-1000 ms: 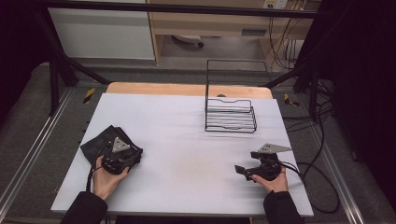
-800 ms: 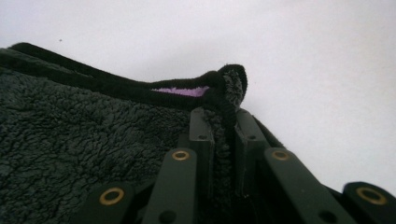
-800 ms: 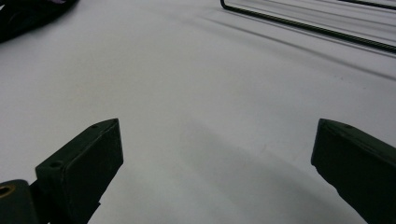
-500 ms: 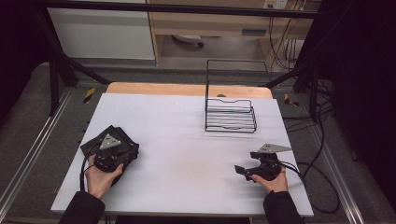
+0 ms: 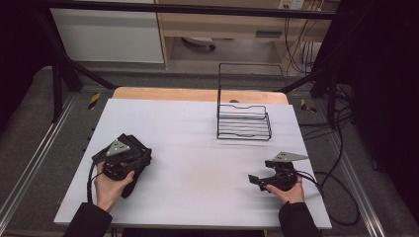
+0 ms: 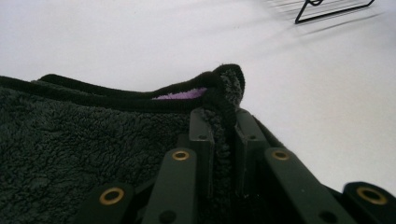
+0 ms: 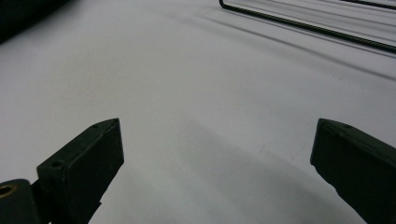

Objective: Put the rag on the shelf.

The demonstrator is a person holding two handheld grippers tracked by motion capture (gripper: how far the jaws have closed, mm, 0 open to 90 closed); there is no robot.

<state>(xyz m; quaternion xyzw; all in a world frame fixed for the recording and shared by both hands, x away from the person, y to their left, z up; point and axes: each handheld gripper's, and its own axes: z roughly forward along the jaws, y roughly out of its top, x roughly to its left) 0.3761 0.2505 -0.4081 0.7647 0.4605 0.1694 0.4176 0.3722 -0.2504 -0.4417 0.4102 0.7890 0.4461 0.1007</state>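
My left gripper (image 5: 129, 160) has drawn back toward me over the last second, and the dark fleece cloth (image 5: 134, 148) has come with it, sliding a little nearer my edge of the white table (image 5: 197, 143). I read that as the grip having taken: the cloth now follows my hand instead of lying still, so I can lift or unfold it from this corner. My right gripper (image 5: 254, 179) has not moved; it rests low at my right with its jaws spread wide and nothing between them, well apart from the cloth.

From above, the cloth is just a dark bundle under and ahead of my left hand (image 5: 109, 187), and the pinch itself is hidden by the gripper body. The left gripper view settles it: my jaws are pressed together on a folded, black-bound edge of the cloth (image 6: 219, 100), which stands up between them, and a sliver of purple lining (image 6: 180, 94) peeks out just behind the fold. The right gripper view looks across bare table toward the base of the black wire rack (image 7: 303, 25), which stands far ahead of my right gripper (image 7: 217, 158).
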